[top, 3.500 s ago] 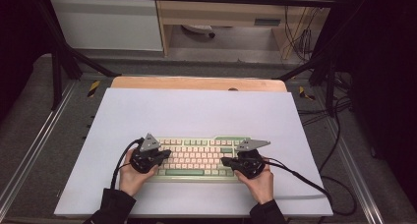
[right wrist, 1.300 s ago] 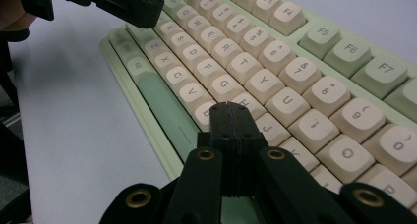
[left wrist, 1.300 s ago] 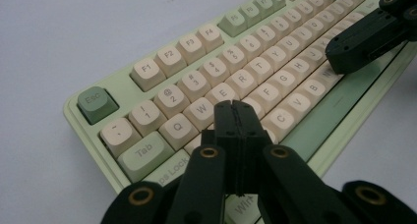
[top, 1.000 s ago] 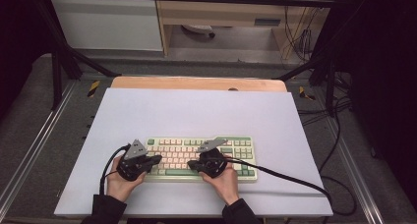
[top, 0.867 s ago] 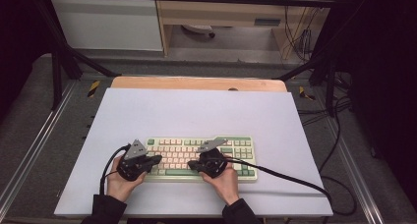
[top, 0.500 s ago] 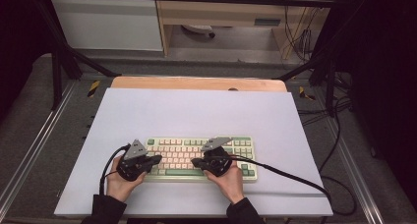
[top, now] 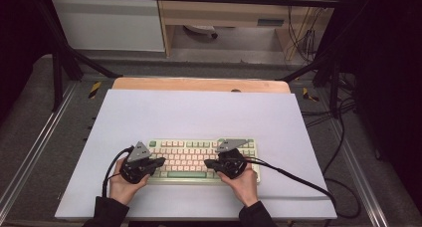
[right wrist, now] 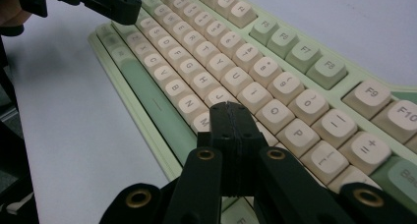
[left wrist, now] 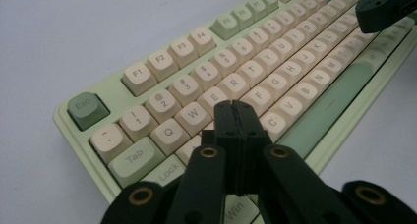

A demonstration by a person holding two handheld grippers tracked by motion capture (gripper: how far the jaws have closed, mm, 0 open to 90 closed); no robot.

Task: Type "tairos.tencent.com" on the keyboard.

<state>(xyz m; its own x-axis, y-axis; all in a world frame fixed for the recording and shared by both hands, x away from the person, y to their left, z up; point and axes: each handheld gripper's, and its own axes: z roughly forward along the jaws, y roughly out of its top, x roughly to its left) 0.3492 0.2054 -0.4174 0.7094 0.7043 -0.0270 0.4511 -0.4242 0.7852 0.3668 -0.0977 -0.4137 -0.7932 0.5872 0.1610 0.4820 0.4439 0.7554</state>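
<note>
**Closed jaws over the keys: pressing one at a time**

We hold both tools over the keyboard [top: 201, 159], which lies in the lower middle of the high view on the pale sheet [top: 199, 112] that covers the table. The left gripper [left wrist: 235, 106] has its jaws pressed together with nothing between them, its tip above the keys near D and F in the centre of the left gripper view. The right gripper [right wrist: 230, 107] is closed and empty too, poised over the K and L area in the centre of its own view.

To type well this way, we judge that each blunt tip should come straight down on the middle of one cap, since the closed jaws are nearly as wide as a key and a slanted push could catch a neighbour. We keep the other tool lifted clear while one presses.

The keyboard has a light green case, cream letter caps, and darker green caps for Esc, Tab, some function keys and the long space bar. It sits flat, its long edge parallel to the near edge of the sheet.
</note>
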